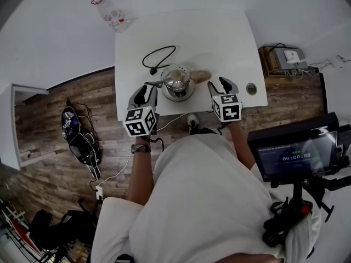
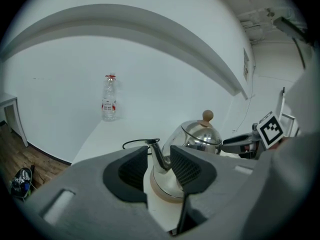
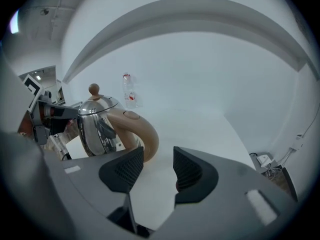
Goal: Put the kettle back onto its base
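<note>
Glossy metal kettle (image 1: pixel 177 81), matt white table (image 1: pixel 219 40)

From the left gripper (image 2: pixel 159 158) view, its own jaws covered the lower kettle (image 2: pixel 200 134) and much of the base (image 2: pixel 162 194). From the right gripper (image 3: pixel 157 159) view, the base sat hidden behind that gripper. The bottle (image 1: pixel 112 14) label was too small to read.

Tabletop (image 1: pixel 219 37): white, plastic bottle (image 1: pixel 112 15) upright at far left corner | black cable (image 1: pixel 159 58) looped near middle | wood floor (image 1: pixel 55 100): dark bag (image 1: pixel 71 122) lying at left | screen (image 1: pixel 296 155): lit, at right
</note>
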